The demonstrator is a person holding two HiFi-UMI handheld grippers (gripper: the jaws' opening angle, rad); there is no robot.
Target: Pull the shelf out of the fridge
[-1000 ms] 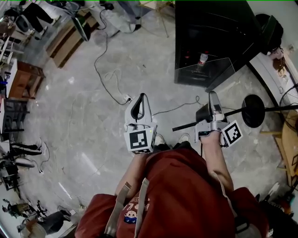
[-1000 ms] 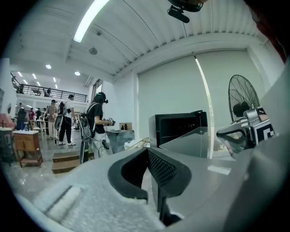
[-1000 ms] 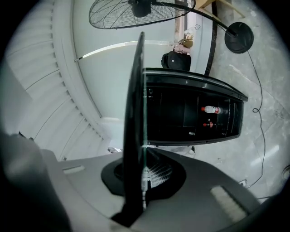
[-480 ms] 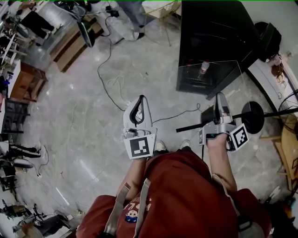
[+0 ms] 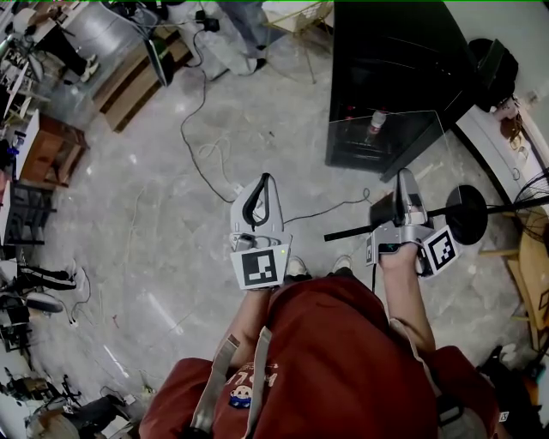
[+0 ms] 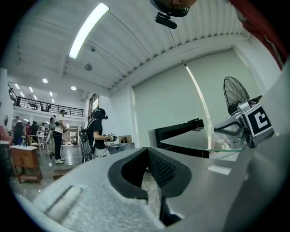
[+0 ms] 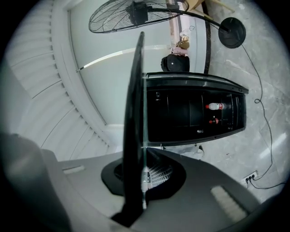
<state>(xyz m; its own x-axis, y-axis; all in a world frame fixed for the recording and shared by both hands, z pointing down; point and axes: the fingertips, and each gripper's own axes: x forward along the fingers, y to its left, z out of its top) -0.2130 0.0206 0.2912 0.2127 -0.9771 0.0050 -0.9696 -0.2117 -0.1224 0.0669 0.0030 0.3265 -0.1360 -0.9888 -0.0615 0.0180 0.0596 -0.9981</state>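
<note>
grey stone floor (image 5: 171,214) strewn with cables fills the head view of a busy workshop, where a person in a red top stands a short way back from a black fridge (image 5: 386,51) with its front open and a bottle (image 5: 375,124) standing inside. the right gripper (image 5: 406,184) is clamped on the near black trim of the glass shelf (image 5: 347,232), which looks to be already clear of the cabinet, its clear pane reaching out toward the fridge. the left gripper (image 5: 264,182) is held alongside, well apart from the shelf, near a fan base (image 5: 467,206). in the left gripper view, the left gripper (image 6: 147,156) has its claw together on nothing; this is the only angle showing the shelf (image 6: 179,131) lying roughly level, with the right gripper (image 6: 242,127) at its edge and other people working far behind. in the right gripper view, the right gripper (image 7: 144,174) has its pads pressed on the shelf (image 7: 134,113), seen edge-on as a dark blade. only here can one look into the fridge (image 7: 181,113), with the bottle (image 7: 216,106) on its far side, and see a fan (image 7: 136,13) beyond. to finish well, it seems wise to keep the pane level, hold the clamp firm on the trim rather than bare glass, bring the free claw under the far side, and mind the cables and the fan stand when stepping back.
</note>
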